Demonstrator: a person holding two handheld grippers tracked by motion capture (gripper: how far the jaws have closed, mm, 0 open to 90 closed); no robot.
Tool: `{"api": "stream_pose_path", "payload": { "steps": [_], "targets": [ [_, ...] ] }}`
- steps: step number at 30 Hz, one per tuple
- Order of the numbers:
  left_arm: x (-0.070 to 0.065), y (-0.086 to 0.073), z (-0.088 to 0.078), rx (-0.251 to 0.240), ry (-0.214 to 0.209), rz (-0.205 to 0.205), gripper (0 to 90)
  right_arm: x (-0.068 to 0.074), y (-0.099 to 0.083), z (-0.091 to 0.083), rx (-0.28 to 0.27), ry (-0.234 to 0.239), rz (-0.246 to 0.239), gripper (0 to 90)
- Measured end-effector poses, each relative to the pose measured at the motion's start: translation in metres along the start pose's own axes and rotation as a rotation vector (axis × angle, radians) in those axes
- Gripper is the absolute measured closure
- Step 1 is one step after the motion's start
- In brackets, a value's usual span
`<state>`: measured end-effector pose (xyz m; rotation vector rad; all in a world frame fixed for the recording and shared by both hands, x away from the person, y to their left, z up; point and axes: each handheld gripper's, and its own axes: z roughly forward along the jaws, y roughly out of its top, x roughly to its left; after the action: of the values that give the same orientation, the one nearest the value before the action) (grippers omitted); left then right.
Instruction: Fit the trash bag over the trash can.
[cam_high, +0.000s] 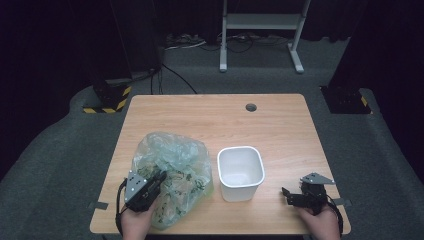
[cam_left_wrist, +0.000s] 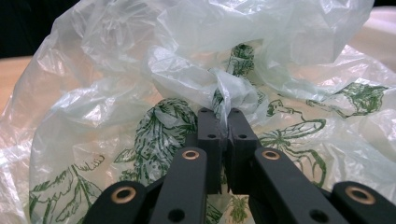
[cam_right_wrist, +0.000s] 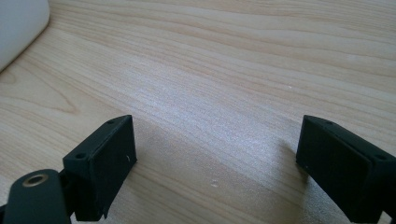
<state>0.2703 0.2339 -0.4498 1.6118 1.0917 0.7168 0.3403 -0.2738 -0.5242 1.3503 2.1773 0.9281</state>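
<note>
One bag, one tub, two grippers on one table.

Counted on the single wooden table (cam_high: 280, 125): one crumpled translucent plastic bag (cam_high: 172, 172) printed with green leaves, near left; one white square tub (cam_high: 240, 172), just right of it; one round hole (cam_high: 251, 107) in the tabletop, far side. Two handheld grippers in all: one left gripper (cam_high: 159, 178) at the bag, jaws pinched together on one fold of its plastic, and one right gripper (cam_high: 286, 196) near right, jaws spread apart over bare wood. Two hands, one per gripper. On the floor beyond: two black-and-yellow striped bases, one white frame.
</note>
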Motion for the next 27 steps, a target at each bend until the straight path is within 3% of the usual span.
{"api": "stream_pose_path", "payload": {
  "steps": [7,18,27],
  "targets": [
    [-0.006,0.018,-0.018,-0.094,-0.019,-0.01,86.5,0.0,0.0,0.0,0.0,-0.001,0.0,11.7],
    [-0.018,0.046,-0.041,-0.217,-0.038,0.026,86.4,0.0,0.0,0.0,0.0,-0.002,0.0,11.7],
    [-0.03,0.058,-0.044,-0.258,-0.073,0.045,86.4,0.0,0.0,0.0,-0.001,-0.001,0.001,11.7]
  ]
}}
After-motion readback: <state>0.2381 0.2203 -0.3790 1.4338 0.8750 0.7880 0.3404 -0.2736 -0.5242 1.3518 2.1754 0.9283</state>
